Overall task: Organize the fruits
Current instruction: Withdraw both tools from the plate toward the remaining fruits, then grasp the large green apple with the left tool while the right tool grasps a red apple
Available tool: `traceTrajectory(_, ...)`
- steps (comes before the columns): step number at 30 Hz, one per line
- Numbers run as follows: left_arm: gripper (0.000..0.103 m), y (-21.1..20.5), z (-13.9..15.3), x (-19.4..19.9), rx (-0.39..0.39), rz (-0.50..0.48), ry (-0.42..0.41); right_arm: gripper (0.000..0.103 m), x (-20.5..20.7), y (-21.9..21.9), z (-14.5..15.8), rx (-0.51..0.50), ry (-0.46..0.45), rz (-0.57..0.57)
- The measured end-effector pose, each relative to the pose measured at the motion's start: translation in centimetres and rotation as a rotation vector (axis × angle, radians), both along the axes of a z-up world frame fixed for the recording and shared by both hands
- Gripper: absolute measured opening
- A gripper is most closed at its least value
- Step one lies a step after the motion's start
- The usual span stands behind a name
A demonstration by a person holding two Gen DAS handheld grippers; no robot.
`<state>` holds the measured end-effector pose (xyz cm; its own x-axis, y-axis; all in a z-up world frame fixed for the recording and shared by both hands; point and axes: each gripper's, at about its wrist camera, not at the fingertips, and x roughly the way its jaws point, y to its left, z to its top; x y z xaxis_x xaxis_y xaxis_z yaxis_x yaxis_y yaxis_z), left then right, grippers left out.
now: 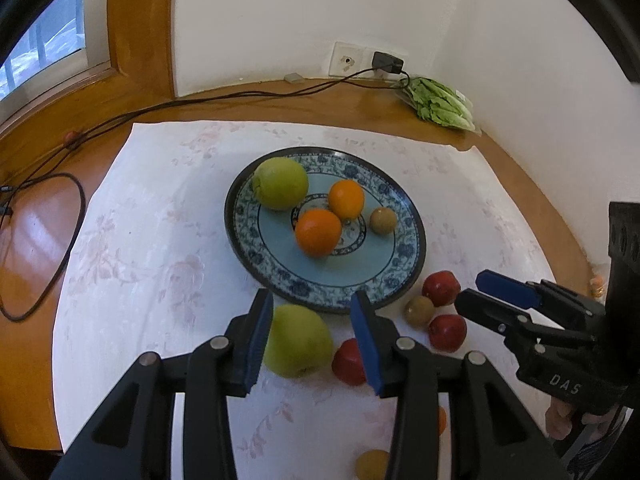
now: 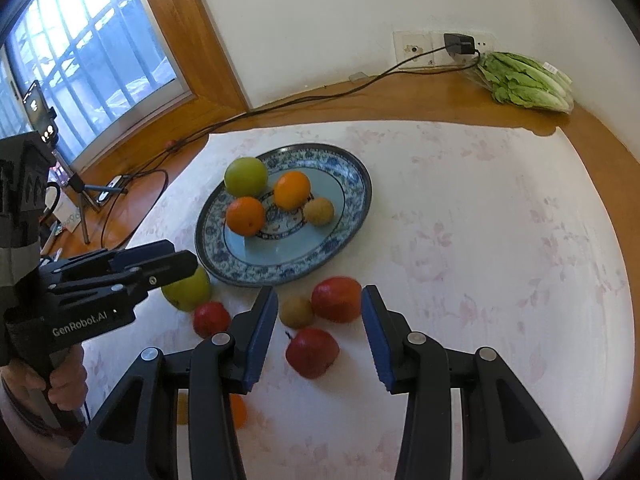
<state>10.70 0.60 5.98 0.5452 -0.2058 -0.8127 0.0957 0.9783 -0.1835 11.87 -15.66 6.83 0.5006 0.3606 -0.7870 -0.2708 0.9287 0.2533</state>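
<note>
A: Status on the fruit sort?

B: Partway, by my read. Round blue-and-white patterned ceramic plate (image 1: 400, 200) holds four: large green apple (image 1: 281, 183) at its 10 o'clock, two oranges, one (image 1: 346, 199) near centre and the other (image 1: 318, 232) just below it, and a small brown kiwi-like fruit (image 1: 383, 220) at 3 o'clock.

A: What's left?

B: Off the plate, on the white floral tablecloth (image 1: 152, 248), just past its 6 o'clock rim: second green apple (image 1: 298, 340), three red apples (image 2: 336, 299) (image 2: 312, 352) (image 2: 211, 319) and another brown fruit (image 2: 296, 311). Two more pieces, an orange one (image 2: 238, 410) and a yellowish one (image 1: 372, 464), are half hidden under the gripper bodies.

A: Tongs?

B: Left gripper (image 1: 312, 338) is spread wide, nothing held; the loose green apple sits against its left blue pad, touching or just beside, can't tell. Right gripper (image 2: 320, 334) also released and empty, with a red apple lying between its fingers, apart from both.

A: Obstructions?

B: The loose fruit is bunched; red apples and brown fruit nearly touch, so a grab may nudge neighbours and they'd roll. The two grippers are close together at the same cluster. Black cable (image 1: 80, 204) and bagged green lettuce (image 1: 440, 104) lie well clear, at the plate's 9 and 1 o'clock.
</note>
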Motion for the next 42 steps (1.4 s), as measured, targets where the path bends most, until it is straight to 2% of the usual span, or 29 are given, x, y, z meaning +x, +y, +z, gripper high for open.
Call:
traceTrajectory(14,0.044,1.2,-0.9,-1.1,-0.007,0.044,0.019,0.045,-1.5,-0.5,-1.1,0.0,0.023,-0.017)
traceTrajectory(42,0.047,1.0,-2.0,-1.0,-0.042,0.036,0.022,0.045,-1.6,0.2,-3.1,0.036,0.069,0.004)
